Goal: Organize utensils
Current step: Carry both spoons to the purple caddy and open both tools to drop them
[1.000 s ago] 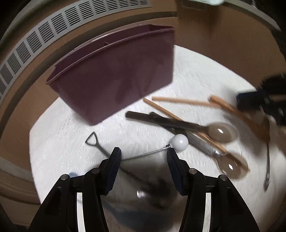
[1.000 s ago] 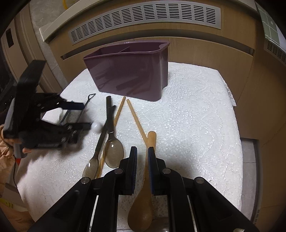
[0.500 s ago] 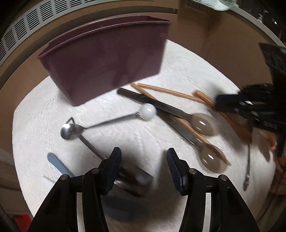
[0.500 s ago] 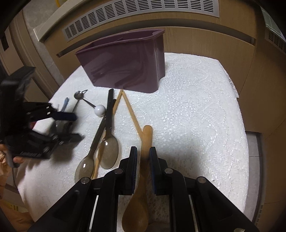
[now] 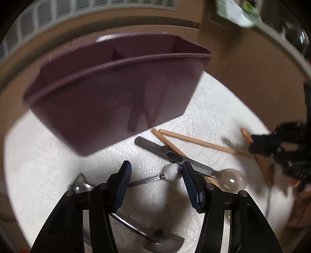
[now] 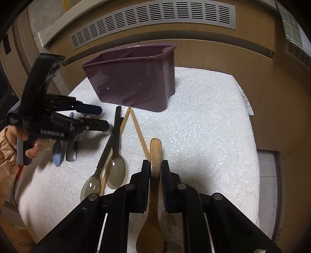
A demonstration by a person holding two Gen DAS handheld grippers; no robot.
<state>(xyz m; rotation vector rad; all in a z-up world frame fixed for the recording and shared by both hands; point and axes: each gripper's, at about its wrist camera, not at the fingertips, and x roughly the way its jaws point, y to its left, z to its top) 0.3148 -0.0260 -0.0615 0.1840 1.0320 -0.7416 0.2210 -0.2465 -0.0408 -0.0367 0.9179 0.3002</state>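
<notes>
On the white cloth, my left gripper (image 5: 155,173) stands open, its jaws on either side of the white ball end of a metal spoon (image 5: 172,174) without pressing it. The same gripper (image 6: 101,116) shows at the left of the right wrist view. My right gripper (image 6: 155,165) is closing tight on the handle of a wooden spoon (image 6: 155,149), whose bowl lies under the fingers. The purple caddy (image 6: 136,83) stands at the back, divided inside. Two clear spoons with dark handles (image 6: 115,171) and a pair of chopsticks (image 6: 140,134) lie between the grippers.
A small metal shovel-shaped utensil (image 5: 163,245) lies under the left gripper, and a blue-handled piece (image 6: 57,155) sits near the person's hand (image 6: 33,151). Wooden cabinet fronts with a vent grille (image 6: 155,17) rise behind the caddy. The cloth's right half (image 6: 210,126) is bare.
The left gripper has swung over the ball-handled spoon, so the white ball now sits between its jaws. The right gripper has stayed on the wooden spoon's handle.
</notes>
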